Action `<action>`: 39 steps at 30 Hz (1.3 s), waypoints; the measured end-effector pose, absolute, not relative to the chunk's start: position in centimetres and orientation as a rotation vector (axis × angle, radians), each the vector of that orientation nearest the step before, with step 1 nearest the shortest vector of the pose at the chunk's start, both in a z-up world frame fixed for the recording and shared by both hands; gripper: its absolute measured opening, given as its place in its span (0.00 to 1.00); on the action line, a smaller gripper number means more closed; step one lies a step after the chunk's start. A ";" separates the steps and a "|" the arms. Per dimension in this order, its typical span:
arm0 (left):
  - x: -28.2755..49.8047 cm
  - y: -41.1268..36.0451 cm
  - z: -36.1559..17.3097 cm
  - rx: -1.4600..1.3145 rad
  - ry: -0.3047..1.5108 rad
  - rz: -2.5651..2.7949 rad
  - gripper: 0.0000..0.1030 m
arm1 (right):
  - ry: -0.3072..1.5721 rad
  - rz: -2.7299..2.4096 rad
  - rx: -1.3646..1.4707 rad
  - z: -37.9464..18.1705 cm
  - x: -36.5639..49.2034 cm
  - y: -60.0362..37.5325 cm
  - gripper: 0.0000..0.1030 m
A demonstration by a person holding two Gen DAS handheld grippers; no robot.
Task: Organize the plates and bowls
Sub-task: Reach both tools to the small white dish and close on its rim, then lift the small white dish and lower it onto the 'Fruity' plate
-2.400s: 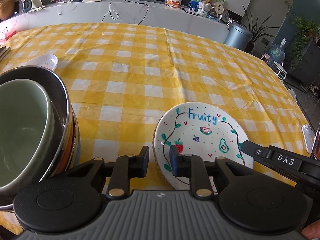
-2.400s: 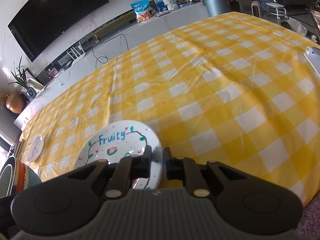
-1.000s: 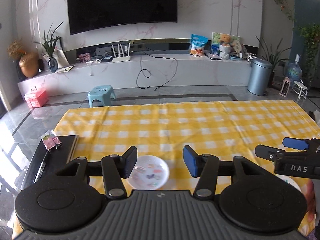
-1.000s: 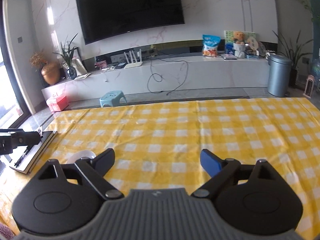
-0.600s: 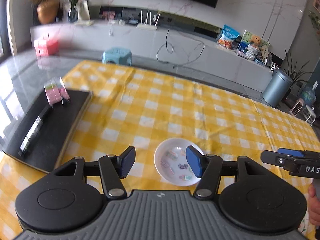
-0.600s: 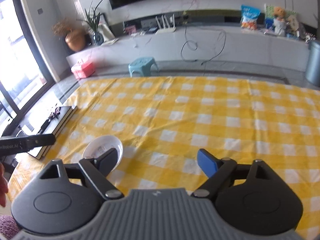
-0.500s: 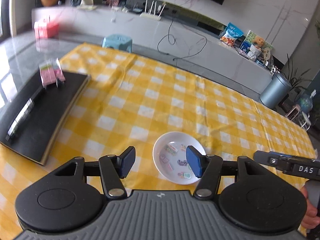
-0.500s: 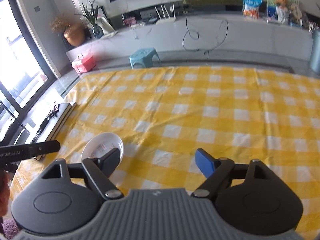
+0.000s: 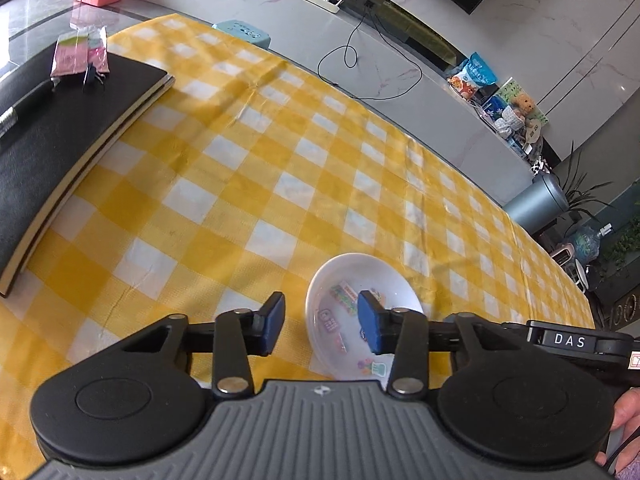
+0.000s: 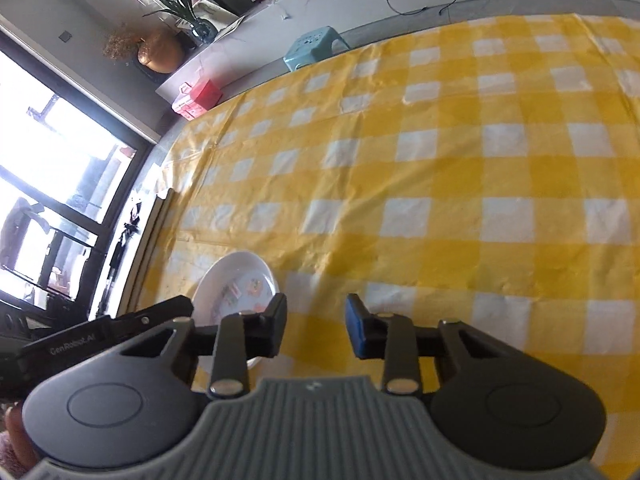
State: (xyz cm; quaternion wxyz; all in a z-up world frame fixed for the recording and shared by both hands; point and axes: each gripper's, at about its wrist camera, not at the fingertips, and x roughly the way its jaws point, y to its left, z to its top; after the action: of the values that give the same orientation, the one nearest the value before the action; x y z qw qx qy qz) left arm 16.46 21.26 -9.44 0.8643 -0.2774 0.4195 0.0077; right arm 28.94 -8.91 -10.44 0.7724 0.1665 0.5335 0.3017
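A small white bowl (image 9: 362, 280) with coloured stickers inside sits on the yellow checked tablecloth (image 9: 248, 184). My left gripper (image 9: 322, 322) is open and empty, just in front of the bowl, its right finger over the bowl's near side. The bowl also shows in the right wrist view (image 10: 236, 284). My right gripper (image 10: 316, 326) is open and empty, to the right of the bowl, its left finger at the bowl's edge. The other gripper's body shows at each view's edge. The large plate and stacked bowls are out of view.
A black notebook (image 9: 60, 128) with a pen and a pink packet lies at the table's left edge. A low white console, a blue stool (image 9: 242, 32) and a grey bin (image 9: 536, 204) stand beyond the table.
Both grippers left the "Fruity" plate, opened and swung over to the small white bowl. In the last half second both came lower and closer to it, and the right jaws narrowed somewhat.
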 end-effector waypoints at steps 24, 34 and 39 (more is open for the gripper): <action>15.6 18.5 -7.3 -0.511 0.880 0.024 0.07 | 1.162 0.736 0.356 -9.7 28.0 -7.5 0.01; 13.4 12.8 -1.3 -0.432 0.864 -0.024 0.07 | 1.086 0.676 0.399 -4.4 23.7 -13.2 0.01; 11.9 8.3 0.6 -0.356 0.857 -0.053 0.07 | 1.044 0.615 0.392 -2.0 20.2 -17.3 0.01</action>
State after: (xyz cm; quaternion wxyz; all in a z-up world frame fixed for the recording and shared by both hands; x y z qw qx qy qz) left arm 11.86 8.27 0.57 0.8940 -0.1718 0.4130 -0.0255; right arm 20.20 -17.25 -1.97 0.8041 0.1830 0.4873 0.2871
